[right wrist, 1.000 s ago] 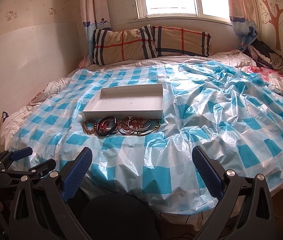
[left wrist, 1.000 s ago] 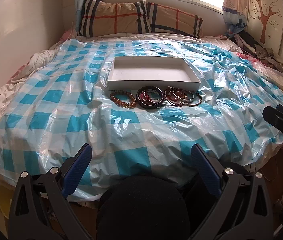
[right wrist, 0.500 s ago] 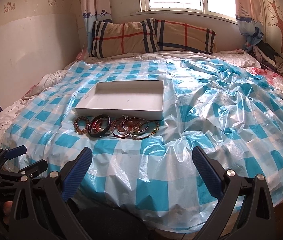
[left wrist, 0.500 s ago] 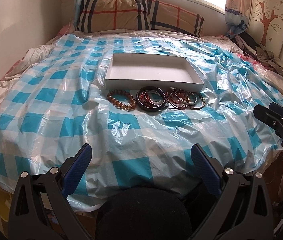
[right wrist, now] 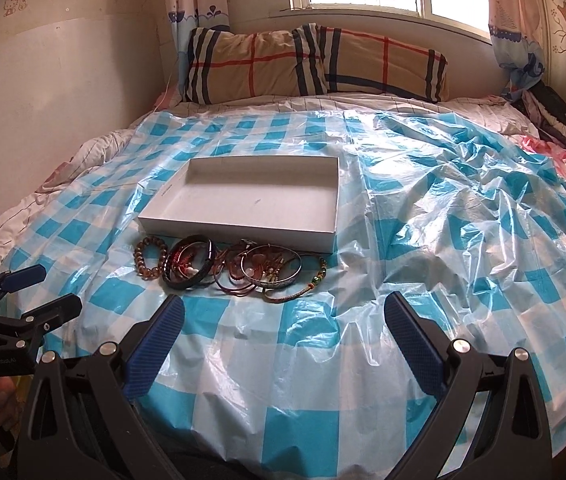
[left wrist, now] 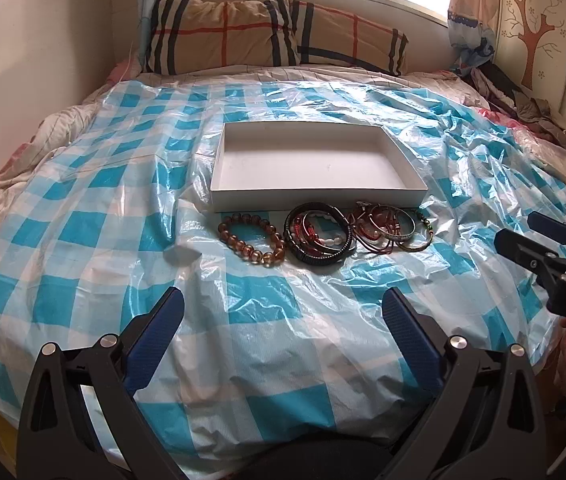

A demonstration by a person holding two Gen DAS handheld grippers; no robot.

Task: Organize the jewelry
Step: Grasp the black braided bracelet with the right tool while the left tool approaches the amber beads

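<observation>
A shallow white rectangular cardboard tray [left wrist: 319,160] lies empty on a blue-and-white checked plastic sheet [left wrist: 83,248] spread over the bed, with two plaid pillows [left wrist: 275,36] at the far end under the window. Just in front of the tray's near wall sits a row of jewelry: an amber-brown beaded bracelet [left wrist: 252,239] on the left, a stack of black and red bangles [left wrist: 320,233] beside it, and a tangle of thin red cords and metal bangles [left wrist: 391,227] on the right — the three groups touching or nearly so. The left gripper [left wrist: 283,312] hovers over the near part of the sheet, its blue-padded fingers [left wrist: 155,336] spread wide and holding nothing. The right gripper [right wrist: 283,316] is likewise wide and empty — near the jewelry but apart from it.
</observation>
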